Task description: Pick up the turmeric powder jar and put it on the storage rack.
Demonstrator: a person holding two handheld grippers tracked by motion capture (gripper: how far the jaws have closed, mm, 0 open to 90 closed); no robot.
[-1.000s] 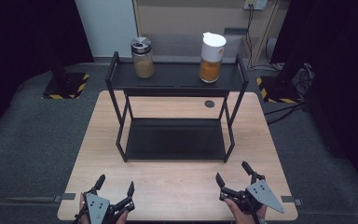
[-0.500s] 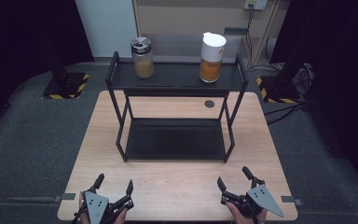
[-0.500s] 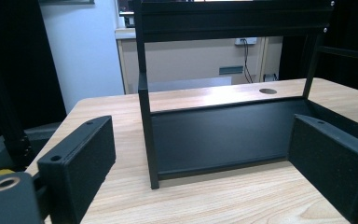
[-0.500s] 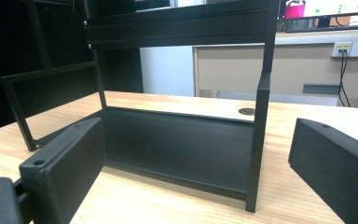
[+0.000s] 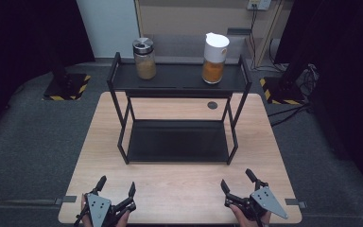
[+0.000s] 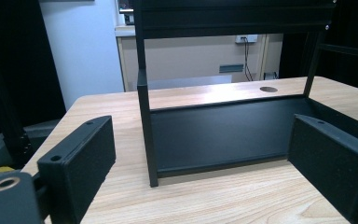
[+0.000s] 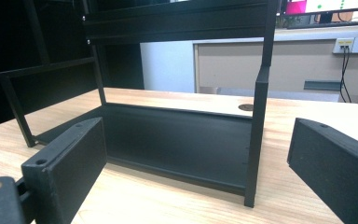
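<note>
A black two-tier metal rack (image 5: 177, 80) stands on the wooden table (image 5: 179, 177). On its top shelf a glass jar with a metal lid (image 5: 144, 58) holds tan contents at the left, and a white-lidded jar of orange-brown contents (image 5: 214, 57) stands at the right. The lower shelf (image 5: 177, 140) is bare. My left gripper (image 5: 116, 187) rests open near the table's front left edge. My right gripper (image 5: 237, 181) is open at the front right. Both gripper views look at the rack's lower shelf (image 6: 223, 133) (image 7: 177, 144) between wide-apart jaws holding nothing.
A round cable hole (image 5: 211, 105) sits in the table behind the rack. Grey carpet surrounds the table, with yellow-black striped stand bases (image 5: 66, 87) at the back left and back right. Bare wood lies between the grippers and the rack.
The right gripper has shifted slightly back toward the front edge. The left gripper and the jars stay as they were.
</note>
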